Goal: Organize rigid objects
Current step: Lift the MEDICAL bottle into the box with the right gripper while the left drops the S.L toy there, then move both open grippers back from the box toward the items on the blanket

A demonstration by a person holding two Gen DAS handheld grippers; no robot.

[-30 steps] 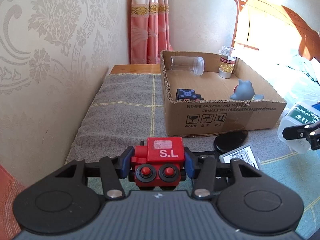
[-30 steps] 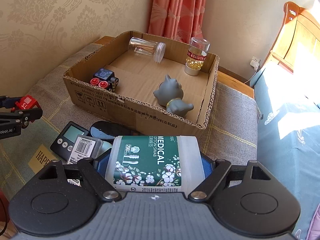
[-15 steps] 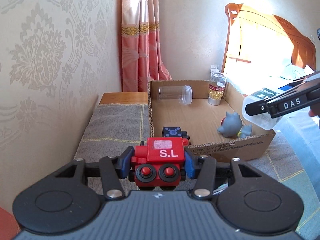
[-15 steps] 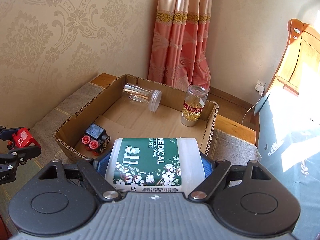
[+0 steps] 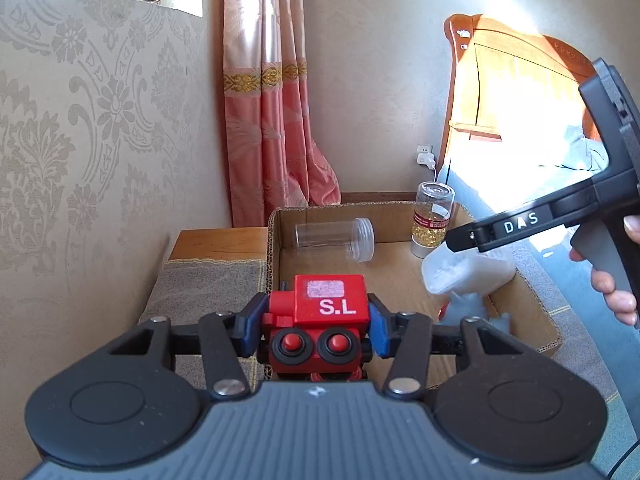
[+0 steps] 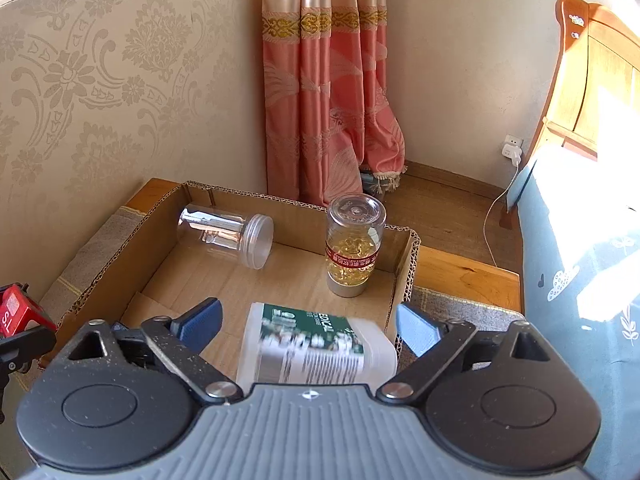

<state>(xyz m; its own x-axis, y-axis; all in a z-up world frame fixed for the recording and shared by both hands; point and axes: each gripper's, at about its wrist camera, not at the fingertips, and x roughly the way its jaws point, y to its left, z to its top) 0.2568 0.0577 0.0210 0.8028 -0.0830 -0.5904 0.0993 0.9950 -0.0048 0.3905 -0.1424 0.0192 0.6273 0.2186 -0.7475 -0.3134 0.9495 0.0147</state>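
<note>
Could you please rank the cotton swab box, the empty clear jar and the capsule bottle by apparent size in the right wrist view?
1. Cotton swab box, largest, though nearest.
2. Empty clear jar and capsule bottle: too alike to rank.

Damask wallpaper [image 5: 80, 140], pink curtain [image 6: 324, 100], sunlit wooden headboard [image 5: 516, 92], plank floor [image 6: 444, 208]

The cardboard box [image 6: 404, 276] sits on a cloth-covered surface [image 5: 208, 280] against the wall, with the curtain [image 6: 324, 92] behind it and the bed [image 6: 580, 280] to its right. Inside, a jar [image 6: 226, 234] lies on its side near the back left, and a capsule bottle [image 6: 352, 246] stands inverted (cap down) at the back right. Nearer the front, a swab container [image 6: 316, 348] is between the right gripper's [image 6: 308, 320] opening, untouching jaws. At the box's left, the left gripper [image 5: 316, 326] clamps a toy train [image 5: 320, 320].
</note>
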